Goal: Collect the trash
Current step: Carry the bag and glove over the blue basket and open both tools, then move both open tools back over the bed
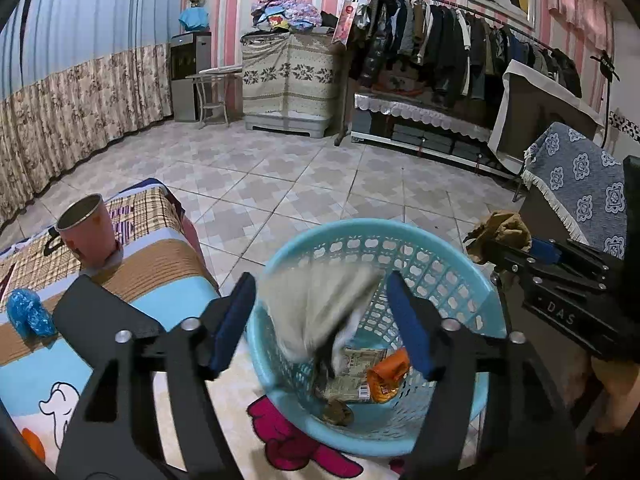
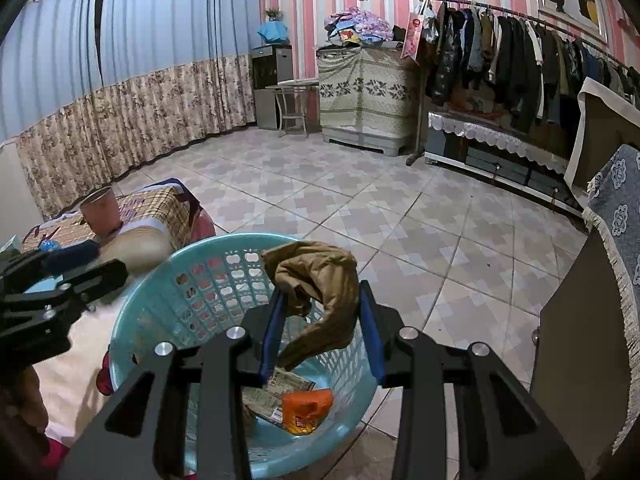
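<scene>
Over the turquoise laundry basket [image 1: 440,264], the left gripper [image 1: 320,320] stands wide open, a pale crumpled cloth [image 1: 320,312] blurred between its pads, while the right gripper [image 2: 320,328] pinches brown crumpled paper [image 2: 320,280], probably light, soft, best held by its bunched middle.

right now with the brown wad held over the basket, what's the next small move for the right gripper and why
Probably open the right gripper. Its jaws are shut on the crumpled brown paper, which hangs above the open mouth of the blue basket, where an orange wrapper already lies. The left gripper stands open with a whitish piece blurred between its jaws, seemingly dropping in.
</scene>
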A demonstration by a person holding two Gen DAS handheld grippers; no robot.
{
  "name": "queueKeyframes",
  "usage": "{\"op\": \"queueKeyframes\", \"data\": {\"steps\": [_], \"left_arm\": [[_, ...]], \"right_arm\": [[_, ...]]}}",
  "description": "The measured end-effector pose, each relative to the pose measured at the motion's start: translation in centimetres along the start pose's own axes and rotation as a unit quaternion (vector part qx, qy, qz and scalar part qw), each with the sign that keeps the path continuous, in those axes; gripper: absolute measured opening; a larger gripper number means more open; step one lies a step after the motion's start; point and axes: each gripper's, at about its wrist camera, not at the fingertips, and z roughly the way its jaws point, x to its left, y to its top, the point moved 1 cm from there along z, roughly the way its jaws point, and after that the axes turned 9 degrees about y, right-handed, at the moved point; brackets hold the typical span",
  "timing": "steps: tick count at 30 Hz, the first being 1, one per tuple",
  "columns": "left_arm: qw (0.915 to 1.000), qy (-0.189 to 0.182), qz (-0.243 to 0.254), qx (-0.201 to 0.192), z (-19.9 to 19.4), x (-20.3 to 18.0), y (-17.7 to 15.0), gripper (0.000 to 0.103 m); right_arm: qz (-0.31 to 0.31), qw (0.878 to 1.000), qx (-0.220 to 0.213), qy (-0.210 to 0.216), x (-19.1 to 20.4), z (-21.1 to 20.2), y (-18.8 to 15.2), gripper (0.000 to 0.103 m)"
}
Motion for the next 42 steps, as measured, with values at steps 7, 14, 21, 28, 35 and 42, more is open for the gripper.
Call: {"op": "queueKeyframes", "data": {"steps": [7, 14, 21, 28, 35, 42], "left_arm": [[0.9993, 0.028, -0.016, -0.016, -1.9, 2.0, 0.2, 0.091], [0.9964, 0.075, -0.025, -0.030, -3.7, 5.1, -0.7, 0.097], [0.9928, 0.104, -0.052, -0.027, -4.7, 8.4, -2.1, 0.097], [0.9870, 0.138, -0.075, -0.034, -6.7, 12.3, -3.6, 0.097], [0.9778, 0.181, -0.101, -0.033, -9.6, 17.4, -5.7, 0.097], [0.9653, 0.216, -0.143, -0.028, -13.4, 24.0, -8.9, 0.097]], "right_arm": [[0.002, 1.000, 0.002, 0.001, 0.0, 0.2, -0.3, 0.036], [0.003, 1.000, 0.003, 0.013, 1.7, 1.0, -0.9, 0.038], [0.007, 1.000, 0.002, 0.021, 3.0, 1.8, -0.9, 0.044], [0.009, 1.000, -0.007, 0.009, 3.8, 1.8, -0.7, 0.071], [-0.005, 1.000, -0.028, -0.009, 6.3, 0.8, -0.6, 0.088], [-0.033, 0.999, -0.036, 0.011, 12.0, 0.3, -1.4, 0.098]]}}
